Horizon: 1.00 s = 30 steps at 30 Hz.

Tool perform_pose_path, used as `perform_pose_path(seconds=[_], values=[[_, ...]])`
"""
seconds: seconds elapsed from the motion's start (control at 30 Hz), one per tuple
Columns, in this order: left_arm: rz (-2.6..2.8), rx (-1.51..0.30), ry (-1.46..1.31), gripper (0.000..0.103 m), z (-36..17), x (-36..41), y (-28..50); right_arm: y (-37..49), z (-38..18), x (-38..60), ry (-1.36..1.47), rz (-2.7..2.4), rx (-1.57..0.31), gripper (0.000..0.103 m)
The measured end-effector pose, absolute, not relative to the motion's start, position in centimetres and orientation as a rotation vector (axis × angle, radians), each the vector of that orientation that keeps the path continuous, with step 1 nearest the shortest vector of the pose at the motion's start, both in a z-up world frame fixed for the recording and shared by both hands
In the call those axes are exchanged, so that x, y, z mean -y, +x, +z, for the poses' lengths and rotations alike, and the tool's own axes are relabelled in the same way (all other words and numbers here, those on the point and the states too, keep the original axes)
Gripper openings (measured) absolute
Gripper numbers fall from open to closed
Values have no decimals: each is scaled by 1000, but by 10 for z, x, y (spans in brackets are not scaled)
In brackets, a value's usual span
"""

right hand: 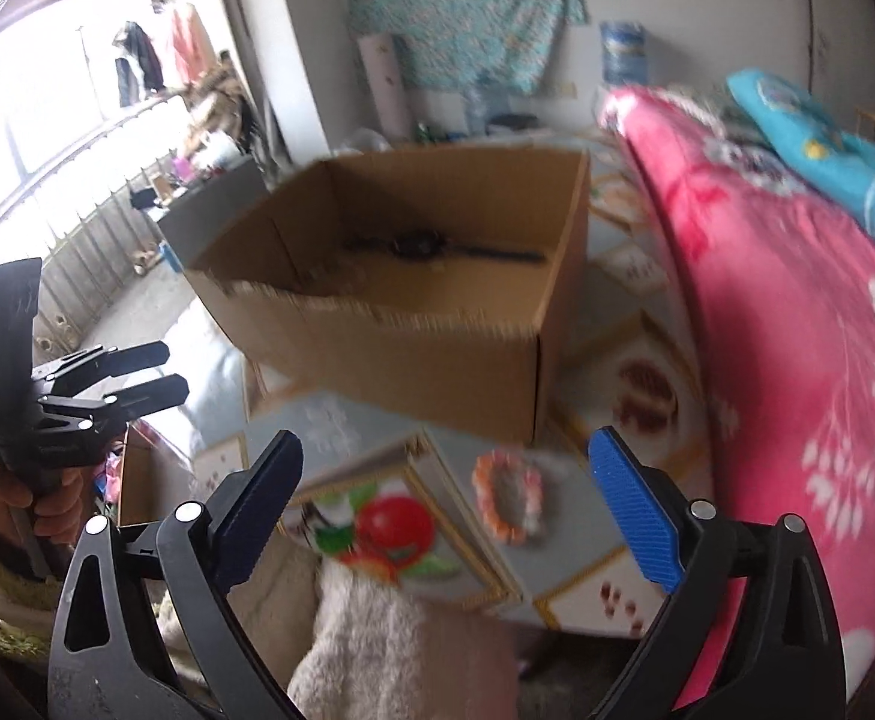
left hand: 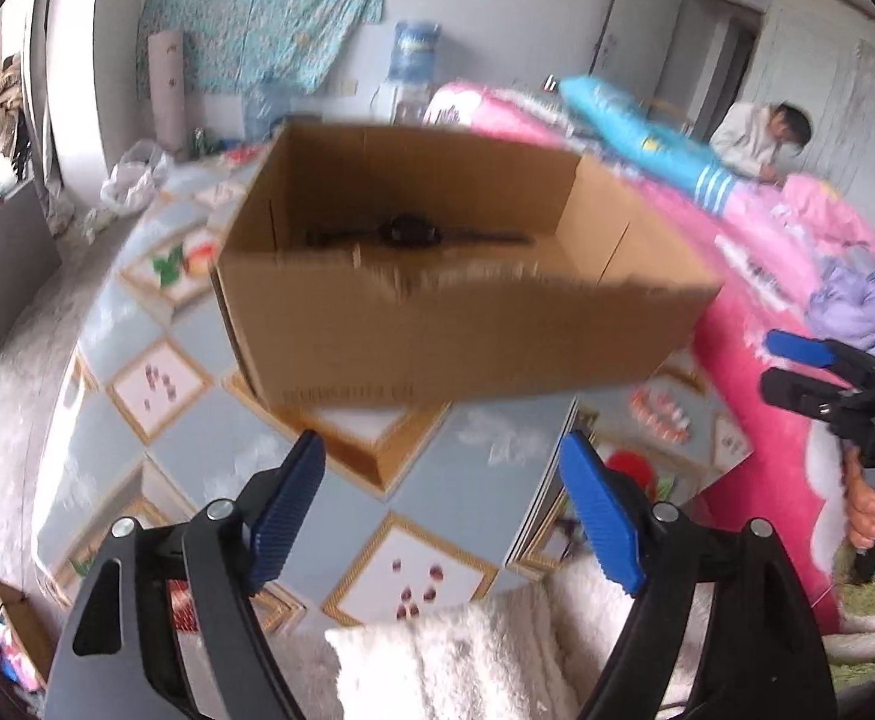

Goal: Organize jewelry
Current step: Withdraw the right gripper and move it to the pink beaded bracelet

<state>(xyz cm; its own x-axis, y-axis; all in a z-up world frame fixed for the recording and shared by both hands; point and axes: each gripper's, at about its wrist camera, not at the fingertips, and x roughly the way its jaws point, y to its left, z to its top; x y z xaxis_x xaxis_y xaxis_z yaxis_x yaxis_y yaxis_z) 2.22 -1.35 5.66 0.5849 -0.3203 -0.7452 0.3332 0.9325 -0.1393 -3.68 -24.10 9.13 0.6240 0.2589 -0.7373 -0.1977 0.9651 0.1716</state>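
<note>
Both grippers spread and empty: left gripper (left hand: 443,516), right gripper (right hand: 445,495). Wristwatch (right hand: 419,247) lies inside the cardboard box (right hand: 401,354); beaded bracelet (right hand: 508,501) just before it, a blurry target, risking a missed pinch.

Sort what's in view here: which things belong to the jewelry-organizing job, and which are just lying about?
Part of the job:
- cardboard box, open-topped
- black wristwatch lying inside the box
- orange-and-white beaded bracelet on the patterned mat in front of the box
- left tongs and right tongs, both open and empty

Just lying about:
- pink blanket
- blue pillow
- water jug
</note>
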Motion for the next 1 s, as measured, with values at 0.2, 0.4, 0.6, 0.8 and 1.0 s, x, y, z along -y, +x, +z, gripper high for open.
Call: perform_pose_path(seconds=[0.2,0.4,0.6,0.8,1.0], values=[[-274,-964,85,80,21,30,31,-38,73,244,44,144,-926,95],[-195,-1022,149,81,-2,47,41,-39,56,240,-38,42,-968,95],[-170,-1028,169,82,-7,53,47,-36,43,233,-116,4,-985,95],[-159,-1044,166,83,-14,53,49,-34,43,230,-146,-20,-929,95],[-163,-1047,160,84,-15,52,56,-34,48,227,-176,-17,-845,95]])
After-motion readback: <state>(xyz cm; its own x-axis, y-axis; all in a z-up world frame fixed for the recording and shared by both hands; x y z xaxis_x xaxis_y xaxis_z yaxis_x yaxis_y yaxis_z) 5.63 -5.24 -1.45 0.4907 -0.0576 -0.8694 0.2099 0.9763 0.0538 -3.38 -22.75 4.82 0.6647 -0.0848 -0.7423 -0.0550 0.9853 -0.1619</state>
